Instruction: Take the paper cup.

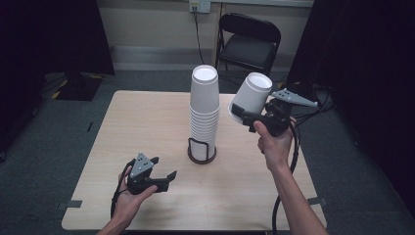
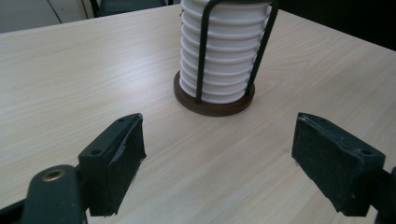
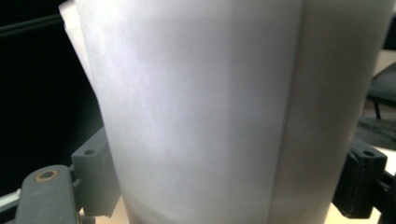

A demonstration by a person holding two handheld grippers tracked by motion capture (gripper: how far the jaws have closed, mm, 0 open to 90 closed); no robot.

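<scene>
A tall stack of white paper cups [image 1: 204,105] stands in a round dark holder [image 1: 201,155] with a black wire frame at the table's middle; in the left gripper view the cup stack [image 2: 223,56] rises just ahead of the holder's base [image 2: 214,105]. My right gripper [image 1: 246,117] is shut on a single white cup [image 1: 250,97], held tilted in the air just right of the stack's top. That cup [image 3: 224,112] sits between both jaws in the right gripper view. My left gripper [image 1: 168,179] rests open near the table's front left, its jaws [image 2: 219,163] wide apart with nothing between.
The light wooden table [image 1: 147,122] has bare room left of and in front of the holder. A black folding chair [image 1: 248,41] stands behind the table. Dark curtains hang at both sides. A cable trails from the right gripper off the table's right edge.
</scene>
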